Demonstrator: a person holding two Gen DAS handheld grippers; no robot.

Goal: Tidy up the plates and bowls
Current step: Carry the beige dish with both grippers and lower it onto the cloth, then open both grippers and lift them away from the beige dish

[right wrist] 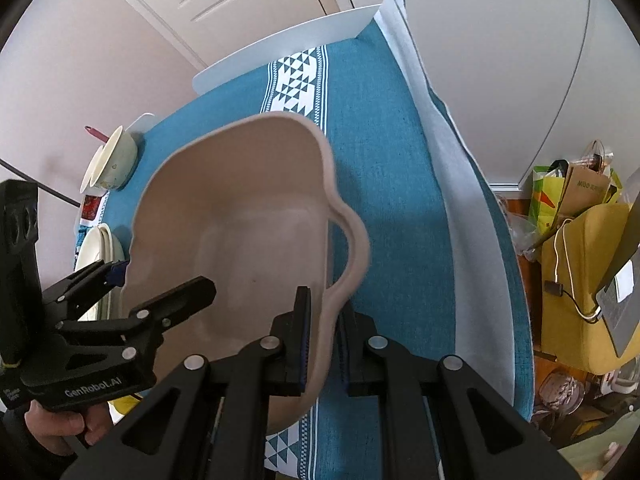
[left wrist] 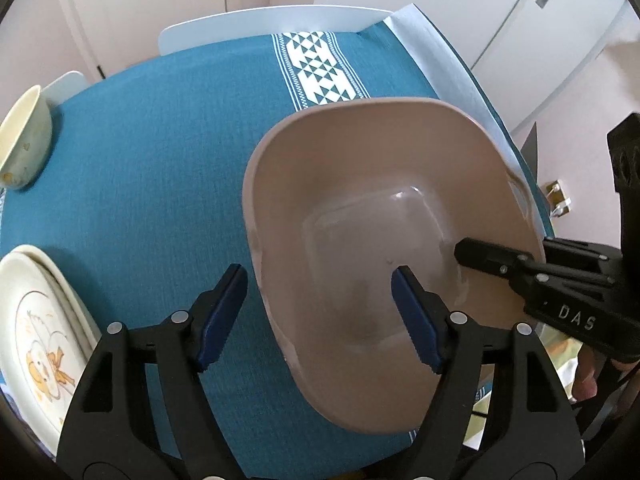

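Observation:
A large beige plastic basin (left wrist: 360, 200) (right wrist: 240, 220) with handle lobes rests on the teal tablecloth (left wrist: 160, 160). My left gripper (left wrist: 320, 316) is open and straddles the basin's near-left rim, one blue pad outside and one inside, neither pressing. In the right wrist view the left gripper (right wrist: 156, 280) shows at the basin's left edge. My right gripper (right wrist: 323, 340) is shut on the basin's right rim, beside the handle; it also shows from the side (left wrist: 500, 256). A cream bowl (left wrist: 24, 140) (right wrist: 116, 160) and stacked cream plates (left wrist: 36, 320) (right wrist: 96, 248) with a duck picture sit at the table's left.
White chair backs (left wrist: 260, 24) stand at the table's far edge. A white cloth strip (right wrist: 452, 184) runs along the right edge. Bags and a yellow seat (right wrist: 572, 216) crowd the floor to the right. A pink utensil (right wrist: 96, 134) pokes from the bowl.

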